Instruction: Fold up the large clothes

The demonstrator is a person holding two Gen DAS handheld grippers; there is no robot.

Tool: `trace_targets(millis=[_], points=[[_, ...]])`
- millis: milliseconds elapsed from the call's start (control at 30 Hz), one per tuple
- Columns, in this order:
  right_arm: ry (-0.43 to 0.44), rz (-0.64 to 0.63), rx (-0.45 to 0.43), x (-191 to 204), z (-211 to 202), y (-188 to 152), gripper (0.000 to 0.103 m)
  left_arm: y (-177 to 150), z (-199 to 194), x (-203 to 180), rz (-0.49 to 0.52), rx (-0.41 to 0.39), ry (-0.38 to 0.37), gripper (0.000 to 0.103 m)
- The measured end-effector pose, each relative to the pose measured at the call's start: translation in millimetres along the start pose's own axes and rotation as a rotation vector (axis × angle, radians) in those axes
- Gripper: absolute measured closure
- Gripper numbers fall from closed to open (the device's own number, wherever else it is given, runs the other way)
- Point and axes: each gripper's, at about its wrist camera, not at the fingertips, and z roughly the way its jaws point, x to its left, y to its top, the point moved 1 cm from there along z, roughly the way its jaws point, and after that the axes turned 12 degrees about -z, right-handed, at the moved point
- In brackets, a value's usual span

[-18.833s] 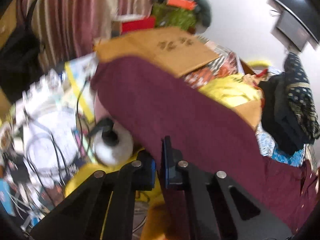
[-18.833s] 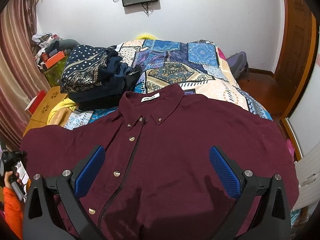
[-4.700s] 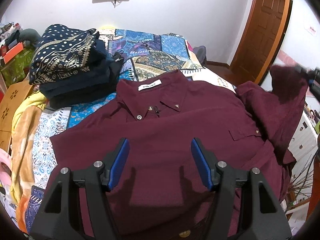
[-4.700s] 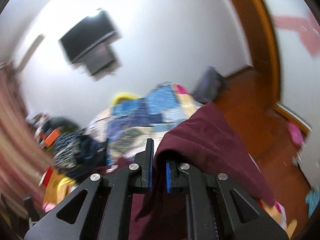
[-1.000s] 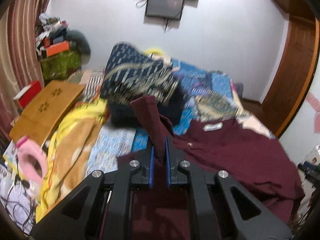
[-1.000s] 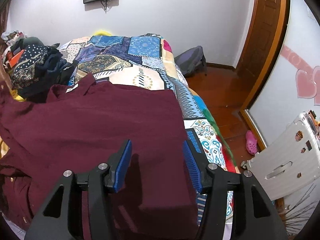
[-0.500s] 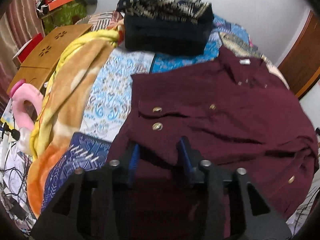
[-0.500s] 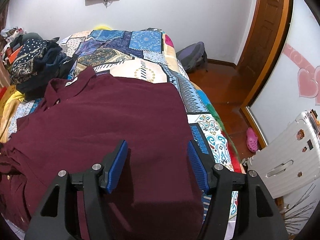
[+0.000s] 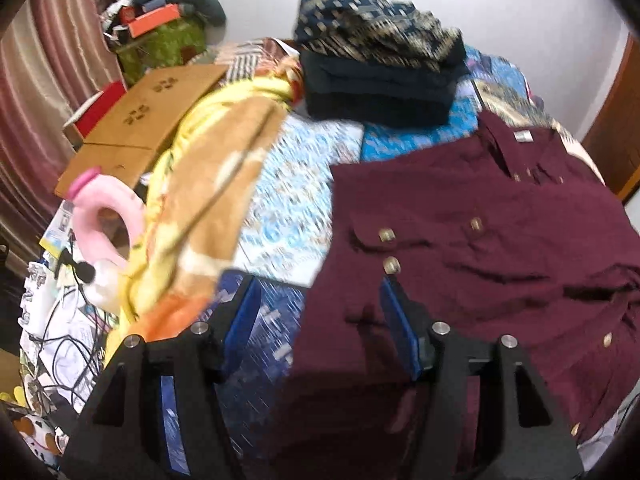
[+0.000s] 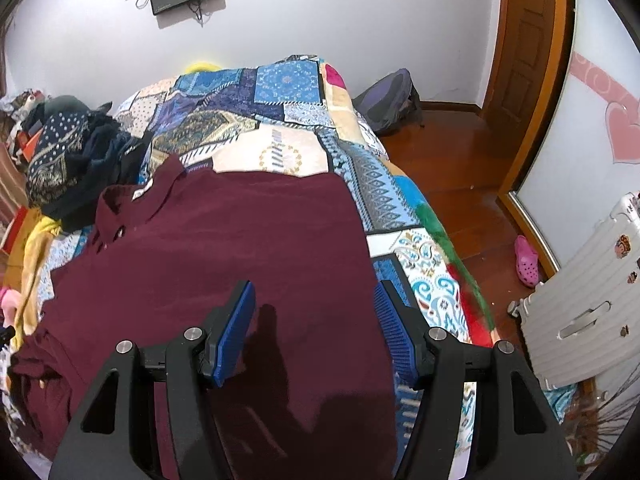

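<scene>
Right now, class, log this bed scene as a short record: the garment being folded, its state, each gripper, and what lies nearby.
garment: maroon shirt, long-sleeved, buttoned
state: lying on the patchwork bedspread, both sleeves folded in over the body, cuff buttons showing in the left wrist view
left gripper: open, above the shirt's edge, holding nothing
right gripper: open, above the shirt's body, holding nothing
nearby: stack of dark folded clothes beyond the collar; yellow blanket beside the bed edge
</scene>
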Motion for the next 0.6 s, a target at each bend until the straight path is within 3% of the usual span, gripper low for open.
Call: trace_targets(millis=[133, 300, 467, 600], points=[[0.005, -0.014, -0.022, -5.6, -2.0, 11.6, 0.045, 26.6, 5.0, -0.9, -0.024, -0.01, -0.031, 0.042], [0.03, -0.045, -0.023, -13.6, 1.6, 27.1, 0.045, 60.7, 27.5, -12.7, -0.05, 0.051, -0.154, 0.042], [0.126, -0.024, 0.018, -27.2, 20.2, 38.4, 0.045, 82.3, 64.9, -23.1, -0.013, 0.116, -0.134, 0.042], [0.199, 0.029, 0.076, -38.4, 50.8, 46.3, 0.045, 87.5, 97.9, -17.3, -0.064, 0.208, -0.142, 0.042]])
